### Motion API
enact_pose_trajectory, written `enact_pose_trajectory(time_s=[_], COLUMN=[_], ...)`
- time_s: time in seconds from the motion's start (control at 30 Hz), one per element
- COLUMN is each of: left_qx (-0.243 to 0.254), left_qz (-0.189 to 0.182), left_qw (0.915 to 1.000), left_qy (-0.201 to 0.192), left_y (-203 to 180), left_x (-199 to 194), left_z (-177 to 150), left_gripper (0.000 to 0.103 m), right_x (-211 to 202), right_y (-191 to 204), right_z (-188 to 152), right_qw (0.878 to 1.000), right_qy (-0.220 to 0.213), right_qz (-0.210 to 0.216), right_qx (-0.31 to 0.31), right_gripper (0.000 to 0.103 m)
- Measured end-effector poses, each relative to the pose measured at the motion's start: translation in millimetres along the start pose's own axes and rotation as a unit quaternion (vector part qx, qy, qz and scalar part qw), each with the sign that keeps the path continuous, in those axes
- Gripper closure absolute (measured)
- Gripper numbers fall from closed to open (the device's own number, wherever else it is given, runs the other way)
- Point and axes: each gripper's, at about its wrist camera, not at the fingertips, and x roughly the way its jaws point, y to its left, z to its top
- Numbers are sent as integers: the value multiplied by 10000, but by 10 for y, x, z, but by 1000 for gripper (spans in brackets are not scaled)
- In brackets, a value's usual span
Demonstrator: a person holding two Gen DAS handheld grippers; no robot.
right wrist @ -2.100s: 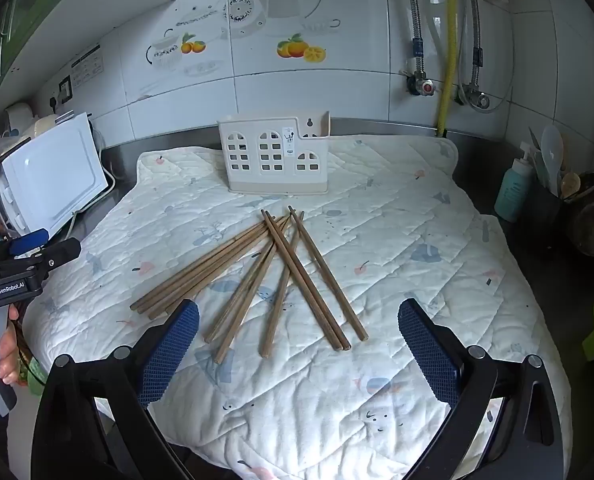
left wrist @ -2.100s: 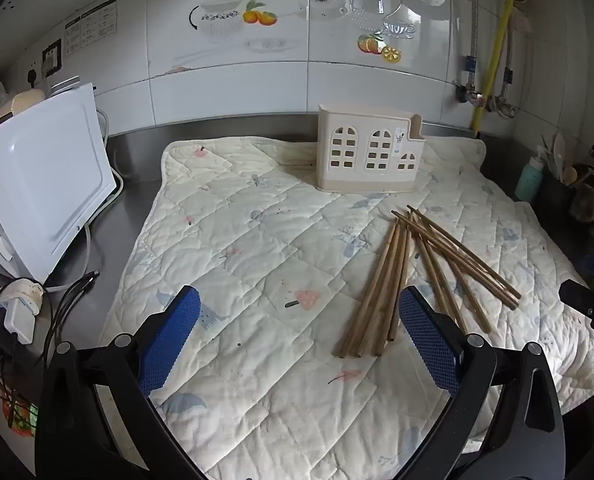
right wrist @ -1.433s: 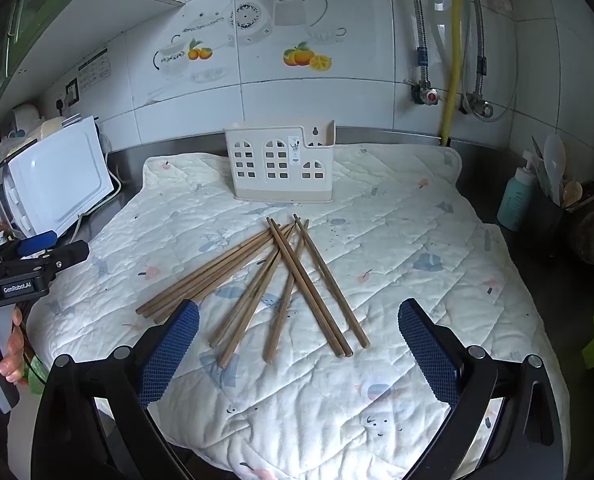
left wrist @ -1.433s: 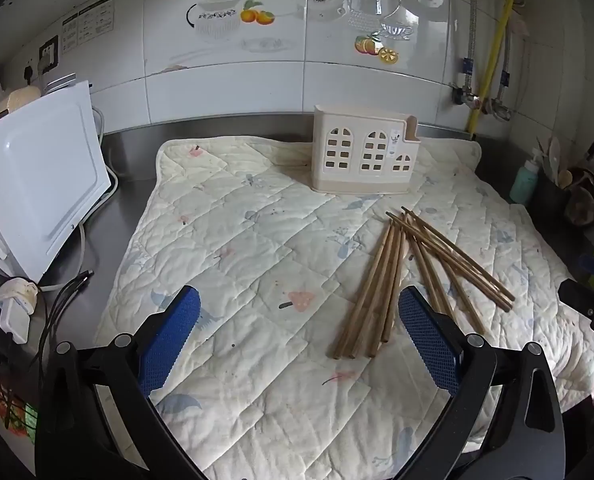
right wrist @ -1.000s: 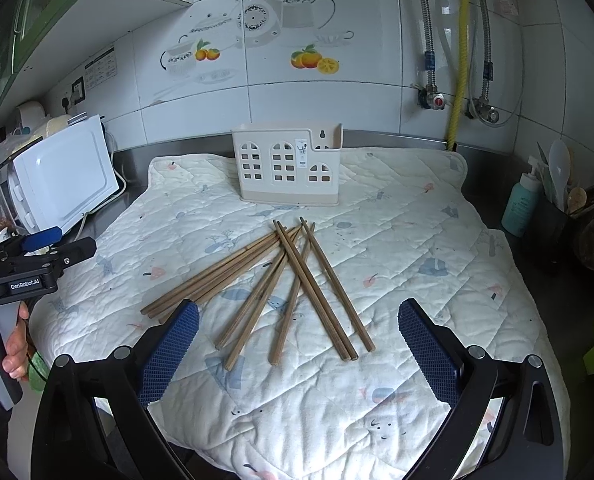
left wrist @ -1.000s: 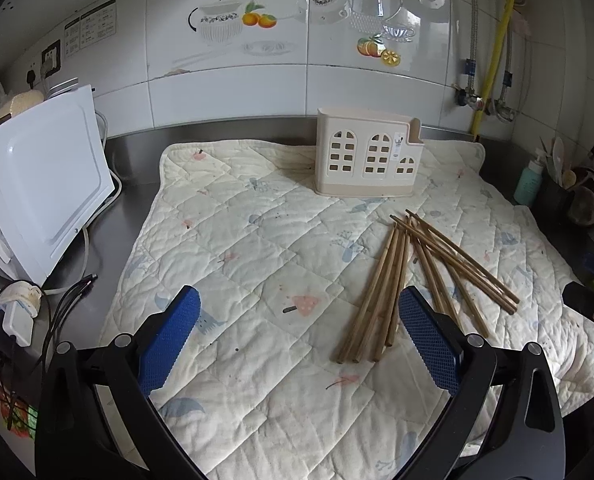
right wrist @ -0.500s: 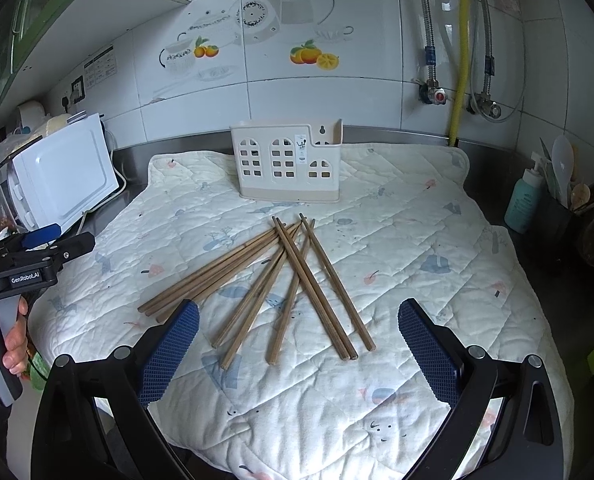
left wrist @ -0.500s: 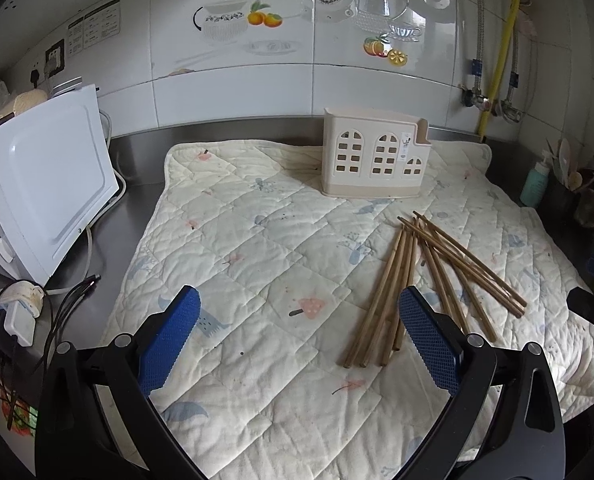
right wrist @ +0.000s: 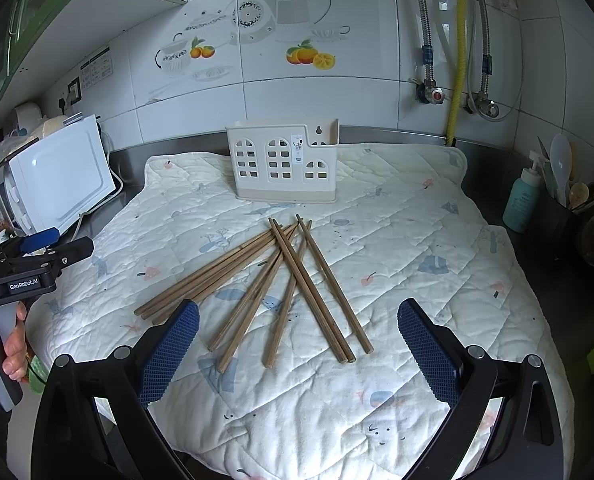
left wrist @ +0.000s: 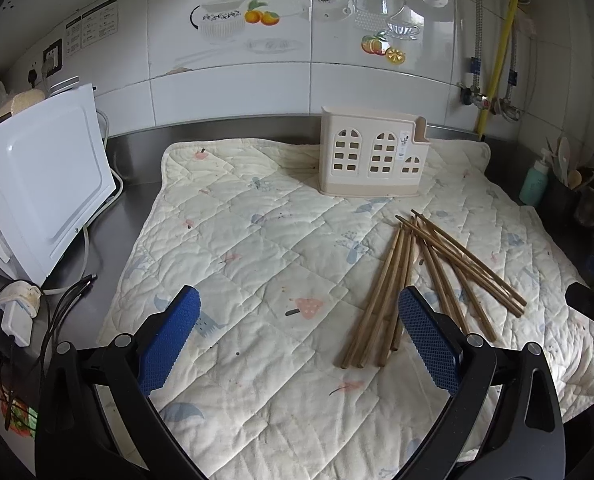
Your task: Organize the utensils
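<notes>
While both grippers hover wide open and empty, the chopsticks [right wrist: 273, 280] lie fanned on the quilted mat [right wrist: 417, 240], ends pointing toward the right gripper [right wrist: 297, 332], which is nearer than the left gripper [left wrist: 297, 332]; the holder [right wrist: 283, 164] stands beyond.

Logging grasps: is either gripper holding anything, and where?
Nothing is held. Left gripper and right gripper are open; chopsticks lie on the mat.

Brown wooden chopsticks [right wrist: 281, 280] lie on a cream quilted mat [right wrist: 397, 240] printed with small pastel motifs. The holder [right wrist: 283, 166] is beige; gripper pads [right wrist: 169, 354] are blue.
</notes>
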Motion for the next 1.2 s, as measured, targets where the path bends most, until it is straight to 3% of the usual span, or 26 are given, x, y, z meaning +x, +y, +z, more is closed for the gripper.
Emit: enact_pose_trajectory(time_s=[0.5,0.57,0.7,1.07,1.2], left_qx=[96,68,81,209,324], left_qz=[-2,-55,-108,-482,-708], left_qw=[9999,10000,9999,9977,9950], left_qy=[-50,-25,33,439,633], left_y=[-70,-55,-40,-20,-51], left_x=[-10,16,71,353,480], left_z=[-22,-1,-11,-133,-196], left_gripper=[6,12,17,42,48], right_x=[-23,-1,53,366,510], right_y=[-183,-216,-257,-397,-481], right_z=[-70,-81,-116,-267,-258], right_qw=[9999,9999,9999,9979,9972], right_qy=[-50,-9,77,614,730], right_qz=[-77,-39,9,185,163], right_qx=[115,134,75,-37,20], right_gripper=[10,22,28,74,82])
